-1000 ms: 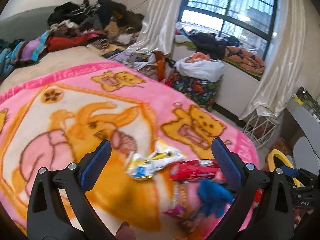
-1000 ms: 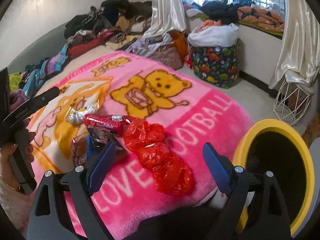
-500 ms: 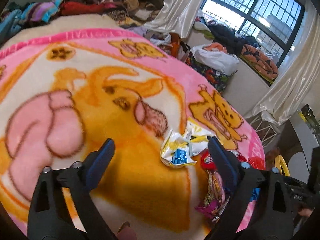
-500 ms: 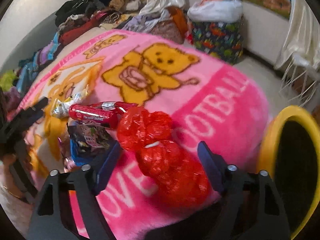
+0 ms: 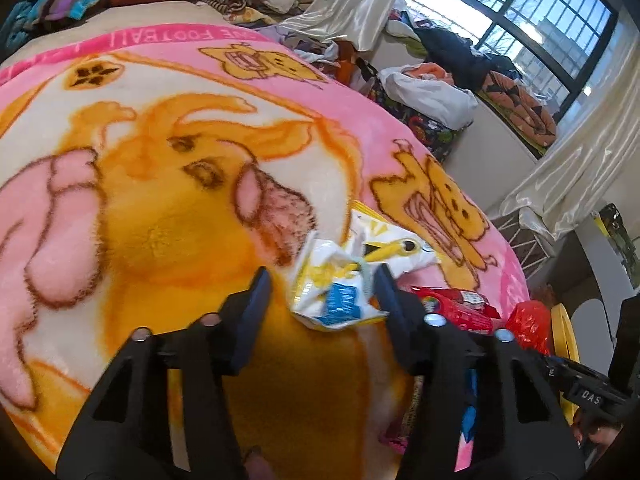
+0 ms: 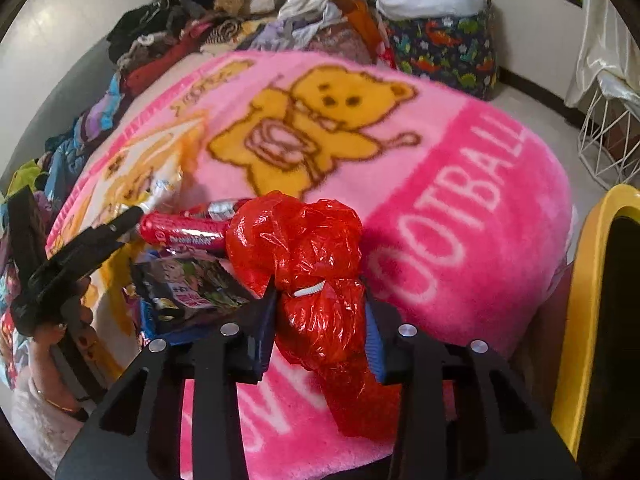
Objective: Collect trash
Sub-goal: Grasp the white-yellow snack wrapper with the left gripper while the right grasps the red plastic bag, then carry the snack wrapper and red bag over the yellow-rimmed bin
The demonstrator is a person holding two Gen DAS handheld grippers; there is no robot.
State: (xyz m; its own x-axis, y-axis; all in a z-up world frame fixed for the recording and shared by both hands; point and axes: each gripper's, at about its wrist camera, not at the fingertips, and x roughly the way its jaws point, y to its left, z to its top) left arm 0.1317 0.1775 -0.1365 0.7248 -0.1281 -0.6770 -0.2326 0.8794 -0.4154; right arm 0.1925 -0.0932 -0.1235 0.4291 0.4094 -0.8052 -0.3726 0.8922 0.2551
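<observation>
On the pink blanket (image 5: 120,208), the left gripper (image 5: 324,284) is closing around a crumpled white wrapper (image 5: 340,280) at twelve o'clock, while the right gripper (image 6: 320,312) closes, pinching the red plastic bag (image 6: 308,264), yellow bin (image 6: 588,320) at three o'clock.

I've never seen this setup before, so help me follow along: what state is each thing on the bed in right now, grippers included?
Left gripper: closing, white and yellow wrapper between its jaws.
White and yellow wrapper: crumpled, lying on the blanket.
Right gripper: closing around the red plastic bag.
Red plastic bag: scrunched, knotted.
Red snack tube: lying flat.
Dark snack packet: lying flat.
Yellow bin: open.
</observation>
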